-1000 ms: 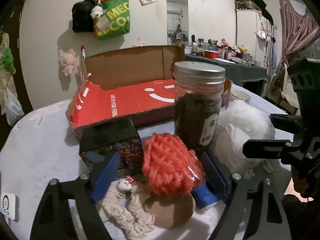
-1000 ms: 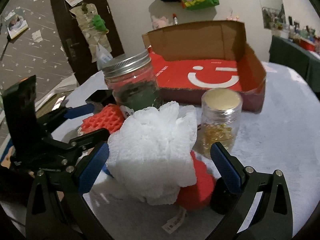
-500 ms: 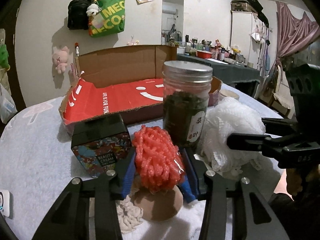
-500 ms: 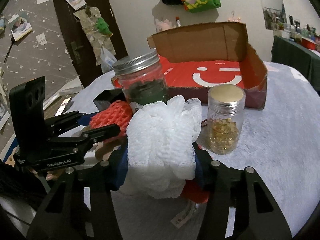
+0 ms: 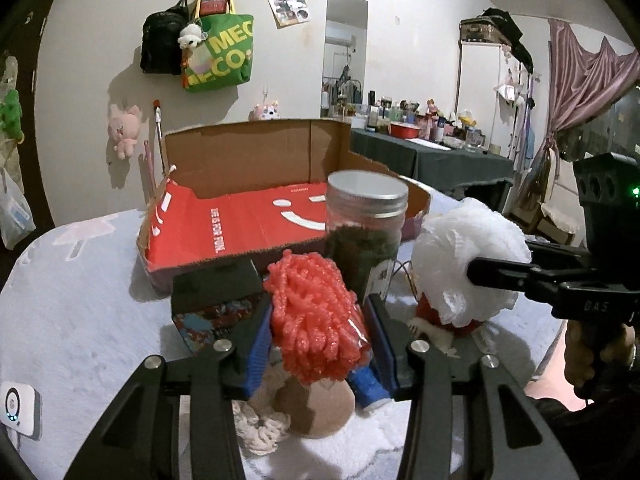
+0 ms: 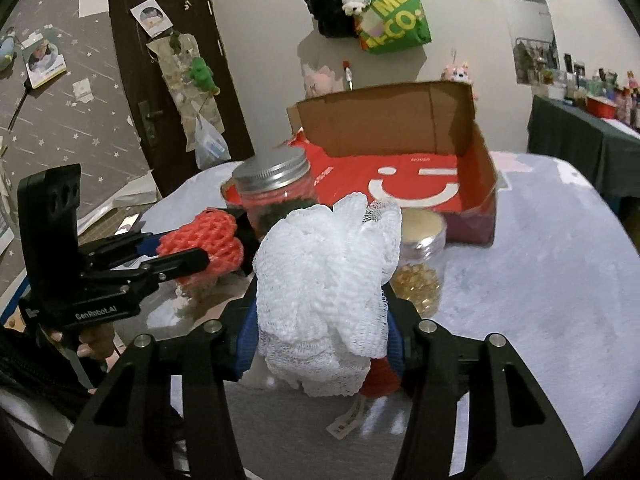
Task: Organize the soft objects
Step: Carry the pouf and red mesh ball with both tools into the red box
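Note:
My left gripper is shut on an orange-red foam net and holds it just above the table; it also shows in the right wrist view. My right gripper is shut on a white mesh puff, which also shows in the left wrist view. The open cardboard box with a red smiley floor stands behind both, also seen in the right wrist view. A red soft thing lies under the puff.
A tall jar of dark leaves and a small jar of yellow capsules stand in front of the box. A dark patterned box, a knitted cream toy, a tan round piece and a blue tube lie below my left gripper.
Both grippers closed, the left on the orange-red net and the right on the white puff, and both lifted their loads slightly off the table.

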`<state>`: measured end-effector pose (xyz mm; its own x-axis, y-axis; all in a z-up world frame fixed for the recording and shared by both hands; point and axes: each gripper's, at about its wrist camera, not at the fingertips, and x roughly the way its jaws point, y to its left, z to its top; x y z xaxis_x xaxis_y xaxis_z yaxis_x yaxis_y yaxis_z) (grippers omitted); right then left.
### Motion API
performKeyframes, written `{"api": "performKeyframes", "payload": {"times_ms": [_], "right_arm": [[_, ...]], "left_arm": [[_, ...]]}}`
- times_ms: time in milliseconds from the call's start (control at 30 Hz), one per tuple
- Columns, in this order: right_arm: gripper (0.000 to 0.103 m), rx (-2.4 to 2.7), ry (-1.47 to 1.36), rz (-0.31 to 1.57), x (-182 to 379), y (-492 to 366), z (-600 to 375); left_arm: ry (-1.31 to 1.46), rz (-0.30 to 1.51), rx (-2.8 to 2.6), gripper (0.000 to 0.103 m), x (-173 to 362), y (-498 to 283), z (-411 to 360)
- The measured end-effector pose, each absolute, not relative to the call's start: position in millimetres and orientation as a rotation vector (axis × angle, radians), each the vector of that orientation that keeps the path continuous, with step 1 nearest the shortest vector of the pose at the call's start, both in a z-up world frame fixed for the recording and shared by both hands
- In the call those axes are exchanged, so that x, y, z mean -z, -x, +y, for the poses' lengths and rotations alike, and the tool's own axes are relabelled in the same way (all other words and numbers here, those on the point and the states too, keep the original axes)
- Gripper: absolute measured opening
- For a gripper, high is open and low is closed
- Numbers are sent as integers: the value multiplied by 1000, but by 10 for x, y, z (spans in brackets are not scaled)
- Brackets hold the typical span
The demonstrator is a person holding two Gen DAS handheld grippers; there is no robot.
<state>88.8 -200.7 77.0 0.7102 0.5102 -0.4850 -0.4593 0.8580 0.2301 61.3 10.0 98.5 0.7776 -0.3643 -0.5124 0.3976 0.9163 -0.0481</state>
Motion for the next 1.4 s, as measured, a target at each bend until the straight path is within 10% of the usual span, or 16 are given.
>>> {"api": "performKeyframes", "payload": {"times_ms": [800,1400], "right_arm": [[49,-549,64,459,-1783,-1736,-2103],[49,-440,129,836,-1269,-4069,-1433]], "left_arm": [[-245,478,442,47,-1828,-1603,199],[-310,772,426,48,-1310,-3551,-179]]}}
